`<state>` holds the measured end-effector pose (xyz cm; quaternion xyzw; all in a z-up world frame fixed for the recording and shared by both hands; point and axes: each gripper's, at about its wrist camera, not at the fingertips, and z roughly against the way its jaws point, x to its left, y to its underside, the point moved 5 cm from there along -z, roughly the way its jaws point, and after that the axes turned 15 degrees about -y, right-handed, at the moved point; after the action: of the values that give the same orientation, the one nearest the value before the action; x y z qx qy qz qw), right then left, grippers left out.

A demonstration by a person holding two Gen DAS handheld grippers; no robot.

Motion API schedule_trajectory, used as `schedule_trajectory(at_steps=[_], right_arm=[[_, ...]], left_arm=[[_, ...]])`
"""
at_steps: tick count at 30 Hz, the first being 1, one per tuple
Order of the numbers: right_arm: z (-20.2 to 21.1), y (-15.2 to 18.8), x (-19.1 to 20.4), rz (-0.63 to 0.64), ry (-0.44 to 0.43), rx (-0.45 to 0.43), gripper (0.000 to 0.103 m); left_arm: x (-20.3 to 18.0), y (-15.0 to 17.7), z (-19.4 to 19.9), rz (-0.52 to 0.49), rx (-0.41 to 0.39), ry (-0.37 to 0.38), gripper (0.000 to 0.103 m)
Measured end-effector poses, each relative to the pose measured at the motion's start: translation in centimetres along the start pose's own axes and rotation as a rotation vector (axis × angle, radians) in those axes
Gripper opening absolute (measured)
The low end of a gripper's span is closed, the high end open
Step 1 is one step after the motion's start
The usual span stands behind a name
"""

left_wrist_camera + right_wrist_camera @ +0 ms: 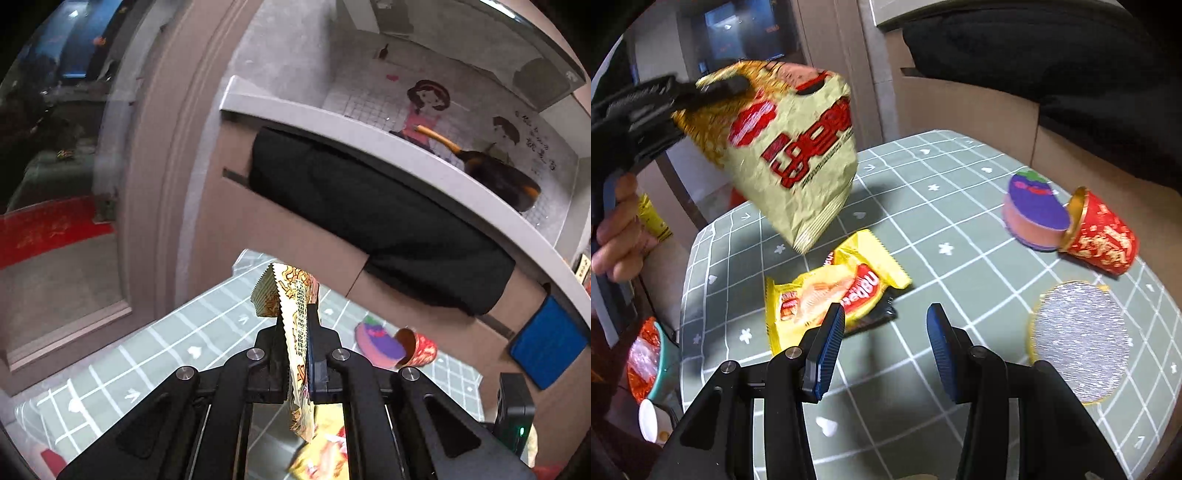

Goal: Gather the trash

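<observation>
The left tool [297,332] is clamped on a crumpled pale-yellow snack bag with red lettering [790,147], which hangs in the air above the round worktop covered in a grey-green cloth with a white grid [923,206]; in the right wrist view the bag sits at about 10 o'clock, gripped at its upper left corner, clear of the cloth. A hand [617,229] holds that tool's grip at 9 o'clock

The right tool [886,332] stands wide with nothing between its blue ribbed pads [827,350], hovering over the worktop. Just beyond its left pad, near the picture's centre, lies a flat yellow and red snack wrapper [834,291] on top of a dark wrapper [875,317]. At 2 o'clock a red paper cup with a gold rim [1104,236] lies tipped on its side, its mouth touching a purple and pink sponge [1034,210]. At 3 o'clock lies a round silver foil lid with a gold edge [1078,339]
</observation>
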<state>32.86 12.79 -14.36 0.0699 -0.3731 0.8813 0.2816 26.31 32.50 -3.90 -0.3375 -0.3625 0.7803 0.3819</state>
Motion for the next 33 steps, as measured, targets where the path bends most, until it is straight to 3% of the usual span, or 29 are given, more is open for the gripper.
schedule_trajectory(at_steps=[10, 12, 13, 14, 21, 24, 25, 26, 27, 33], right_arm=[[-4.3, -0.1, -0.8, -0.069, -0.021, 0.039, 0.044], [-4.5, -0.1, -0.3, -0.031, -0.006, 0.059, 0.034], [-4.5, 0.0, -0.1, -0.008, 0.017, 0.065, 0.015], [-4.3, 0.1, 0.1, 0.007, 0.036, 0.072, 0.007], [0.1, 0.9, 0.3, 0.012, 0.045, 0.015, 0.005], [1.5, 1.3, -0.1, -0.061, -0.023, -0.004, 0.010], [1.6, 1.6, 0.0, -0.090, -0.047, -0.002, 0.021], [1.6, 1.6, 0.2, -0.102, -0.056, -0.002, 0.039], [1.7, 1.9, 0.5, -0.112, -0.071, -0.007, 0.044], [-0.4, 2.2, 1.8, -0.130, -0.113, 0.012, 0.045]], left_arm=[[2.1, 2.2, -0.4, -0.022, 0.007, -0.046, 0.007], [2.0, 2.4, -0.5, -0.023, 0.014, -0.047, 0.007], [1.8, 2.5, -0.5, -0.025, 0.017, -0.045, 0.007], [1.7, 2.7, -0.3, -0.026, 0.017, -0.046, 0.007], [-0.3, 2.7, 0.5, -0.048, 0.026, -0.004, 0.007], [-1.0, 2.4, 1.4, -0.066, 0.003, -0.003, 0.007], [-1.1, 2.4, 1.7, -0.074, -0.004, -0.005, 0.007], [-1.1, 2.4, 1.9, -0.079, -0.007, -0.007, 0.007], [-1.0, 2.5, 2.1, -0.079, -0.006, -0.009, 0.007], [0.6, 3.1, 2.9, -0.073, -0.005, -0.036, 0.007]])
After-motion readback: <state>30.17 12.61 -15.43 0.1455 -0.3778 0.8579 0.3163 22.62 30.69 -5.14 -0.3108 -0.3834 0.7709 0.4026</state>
